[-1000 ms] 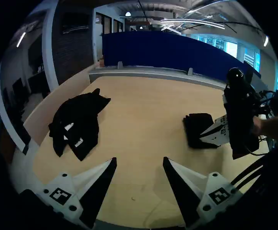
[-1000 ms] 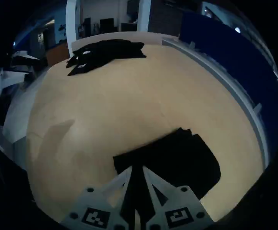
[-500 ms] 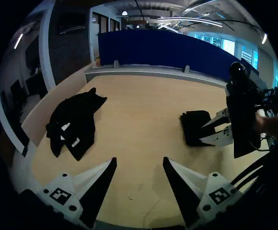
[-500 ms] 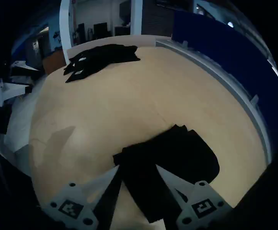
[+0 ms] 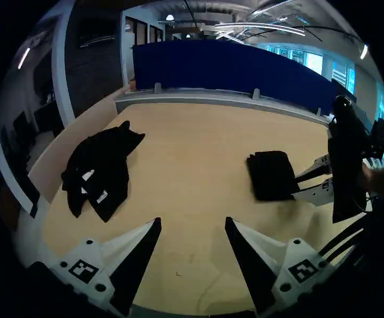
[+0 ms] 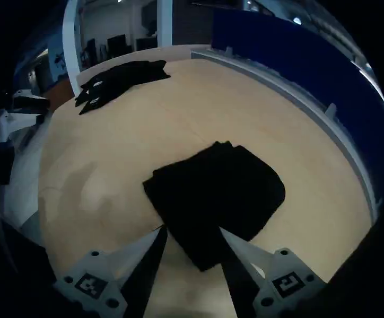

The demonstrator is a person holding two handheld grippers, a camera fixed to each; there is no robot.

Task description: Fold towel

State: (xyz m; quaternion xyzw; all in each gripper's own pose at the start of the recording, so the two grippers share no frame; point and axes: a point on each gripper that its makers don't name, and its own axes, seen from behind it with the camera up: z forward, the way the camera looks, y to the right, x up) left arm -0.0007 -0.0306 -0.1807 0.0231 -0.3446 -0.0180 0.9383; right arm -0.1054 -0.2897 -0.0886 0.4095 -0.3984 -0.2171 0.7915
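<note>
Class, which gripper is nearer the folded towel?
Right. The right gripper is at the folded towel's near edge; the left gripper is well back across the table.

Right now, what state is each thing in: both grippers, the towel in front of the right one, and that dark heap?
Left gripper: open, holding nothing, above bare table.
Right gripper: open, its fingers either side of the towel's near edge, not pressing on it.
Folded towel: folded into a compact block, lying flat.
Black cloth pile: crumpled, unfolded, apart from the folded towel.
</note>
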